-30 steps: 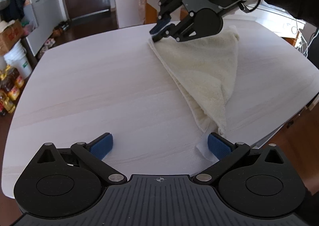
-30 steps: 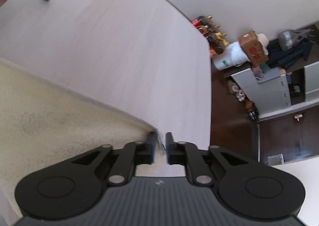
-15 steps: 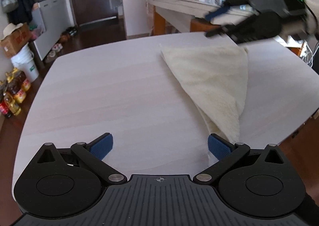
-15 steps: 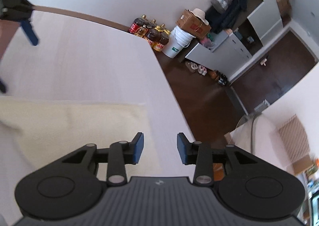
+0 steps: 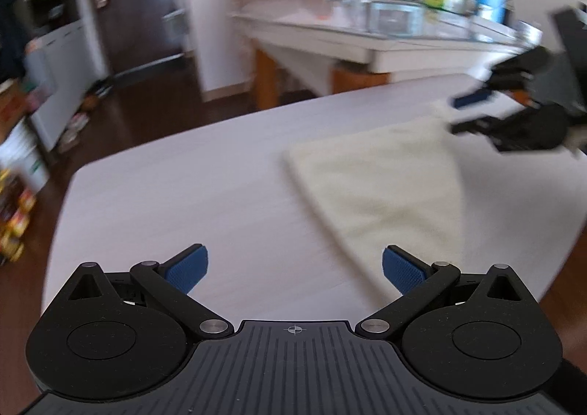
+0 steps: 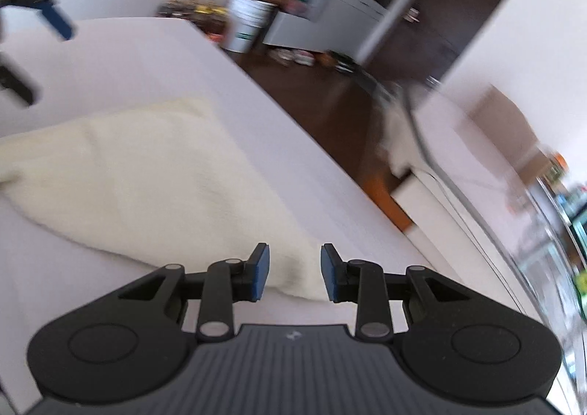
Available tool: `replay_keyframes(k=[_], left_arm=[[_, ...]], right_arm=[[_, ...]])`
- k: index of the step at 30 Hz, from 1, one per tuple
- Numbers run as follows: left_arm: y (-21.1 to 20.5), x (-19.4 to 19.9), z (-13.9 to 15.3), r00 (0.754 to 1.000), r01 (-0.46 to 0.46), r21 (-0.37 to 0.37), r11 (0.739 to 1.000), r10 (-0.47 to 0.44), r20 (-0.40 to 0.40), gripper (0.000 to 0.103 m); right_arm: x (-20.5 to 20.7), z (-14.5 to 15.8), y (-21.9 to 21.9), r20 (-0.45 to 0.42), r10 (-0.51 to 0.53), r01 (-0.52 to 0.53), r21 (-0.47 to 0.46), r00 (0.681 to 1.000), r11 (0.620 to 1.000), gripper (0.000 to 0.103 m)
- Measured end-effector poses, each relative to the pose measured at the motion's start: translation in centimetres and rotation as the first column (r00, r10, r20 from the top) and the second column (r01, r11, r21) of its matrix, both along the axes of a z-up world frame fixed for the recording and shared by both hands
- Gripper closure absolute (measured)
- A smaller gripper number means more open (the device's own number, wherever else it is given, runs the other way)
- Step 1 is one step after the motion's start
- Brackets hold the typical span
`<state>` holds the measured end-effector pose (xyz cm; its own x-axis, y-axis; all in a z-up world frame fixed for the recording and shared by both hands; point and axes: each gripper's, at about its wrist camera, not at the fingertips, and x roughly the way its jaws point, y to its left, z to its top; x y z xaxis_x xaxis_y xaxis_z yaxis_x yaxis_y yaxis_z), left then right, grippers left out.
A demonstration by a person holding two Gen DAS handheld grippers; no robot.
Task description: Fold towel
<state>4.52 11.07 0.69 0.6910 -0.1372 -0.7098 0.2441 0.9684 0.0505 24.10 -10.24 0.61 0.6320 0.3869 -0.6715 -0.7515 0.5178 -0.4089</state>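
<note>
Lying folded on pale table (image 5: 183, 195), cream towel (image 5: 385, 187), both grippers' fingers released

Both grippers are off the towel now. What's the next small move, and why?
Probably bring the right gripper down onto the towel's near corner and pinch it for another fold. The towel lies flat on the table in a tapered, triangle-like shape, not a neat rectangle. The right jaws, which have just closed slightly, hold nothing; the left gripper is wide open, also empty.
</note>
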Motion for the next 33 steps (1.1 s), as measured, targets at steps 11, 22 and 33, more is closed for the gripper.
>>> replay_keyframes(k=[11, 22, 33], left_arm=[[-2.9, -0.7, -3.1, 0.991, 0.128, 0.053, 0.99, -0.125, -0.054, 0.0], [-2.8, -0.4, -3.5, 0.985, 0.151, 0.057, 0.987, -0.145, -0.096, 0.0], [-0.4, 1.0, -0.2, 0.997, 0.069, 0.077, 0.995, -0.07, 0.02, 0.0]], right_arm=[[3.1, -2.9, -4.0, -0.039, -0.14, 0.14, -0.007, 0.989, 0.99, 0.079], [4.5, -3.6, -5.5, -0.024, -0.212, 0.212, -0.002, 0.977, 0.977, 0.079], [-7.0, 0.7, -3.0, -0.084, 0.037, -0.013, 0.275, 0.996, 0.961, 0.073]])
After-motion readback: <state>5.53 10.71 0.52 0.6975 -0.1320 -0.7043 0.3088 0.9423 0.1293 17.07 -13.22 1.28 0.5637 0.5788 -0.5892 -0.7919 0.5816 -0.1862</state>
